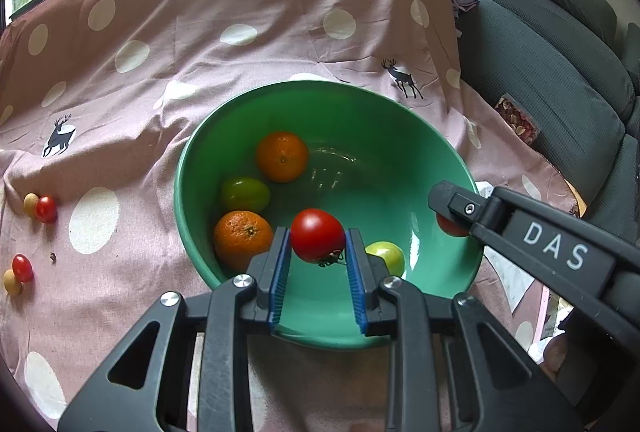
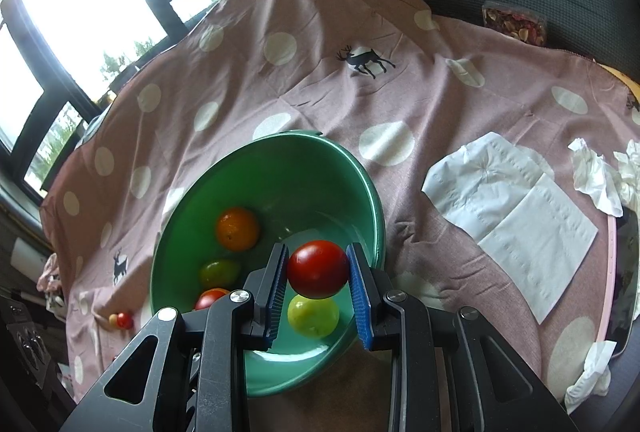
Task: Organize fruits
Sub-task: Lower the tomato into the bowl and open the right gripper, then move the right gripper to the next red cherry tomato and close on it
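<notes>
A green bowl stands on a pink dotted cloth. It holds two oranges, a green tomato and a yellow-green fruit. My left gripper is shut on a red tomato above the bowl's near side. In the right wrist view my right gripper is shut on another red tomato, just over the yellow-green fruit inside the bowl. That gripper also reaches in from the right in the left wrist view.
Small red tomatoes and yellowish ones lie on the cloth left of the bowl. Flat tissue paper and crumpled tissues lie to the right. A grey sofa stands behind.
</notes>
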### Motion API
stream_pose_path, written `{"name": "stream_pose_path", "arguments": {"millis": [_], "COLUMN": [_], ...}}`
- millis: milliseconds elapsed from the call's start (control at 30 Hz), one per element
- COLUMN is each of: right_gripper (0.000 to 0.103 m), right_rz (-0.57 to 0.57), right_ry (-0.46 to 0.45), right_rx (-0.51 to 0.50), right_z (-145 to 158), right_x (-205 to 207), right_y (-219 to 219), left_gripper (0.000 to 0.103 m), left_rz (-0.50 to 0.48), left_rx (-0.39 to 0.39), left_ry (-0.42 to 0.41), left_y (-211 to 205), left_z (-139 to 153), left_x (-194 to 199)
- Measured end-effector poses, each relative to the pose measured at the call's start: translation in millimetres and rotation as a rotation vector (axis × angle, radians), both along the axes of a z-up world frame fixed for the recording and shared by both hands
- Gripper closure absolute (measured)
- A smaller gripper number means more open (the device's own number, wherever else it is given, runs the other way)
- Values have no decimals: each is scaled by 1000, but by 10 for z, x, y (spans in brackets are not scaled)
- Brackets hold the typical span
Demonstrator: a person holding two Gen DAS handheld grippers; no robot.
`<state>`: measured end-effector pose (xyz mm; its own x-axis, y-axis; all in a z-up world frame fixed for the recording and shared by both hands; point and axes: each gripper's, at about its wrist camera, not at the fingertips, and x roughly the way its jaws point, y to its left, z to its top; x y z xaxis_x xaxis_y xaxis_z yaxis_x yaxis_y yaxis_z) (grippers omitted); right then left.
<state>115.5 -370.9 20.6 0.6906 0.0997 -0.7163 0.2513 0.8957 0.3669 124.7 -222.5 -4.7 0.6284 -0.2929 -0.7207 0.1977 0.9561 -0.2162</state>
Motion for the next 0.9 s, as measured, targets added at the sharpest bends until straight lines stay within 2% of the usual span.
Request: {"name": "stream_pose_path", "arguments": {"millis": [533, 900], "right_gripper": [72, 72], "right_rz": [-1, -1], "right_ry": [4, 9], "right_rx": [-2, -23], "right_z": [0, 9], "right_x": [-4, 6], "right_y": [6, 34], "left_gripper": [76, 76], "left_rz": [-2, -11], "left_rx": [2, -77], "left_ry": [2, 8], "left_y": [0, 133], "left_z": [-18, 77], "left_x": [2, -54]}}
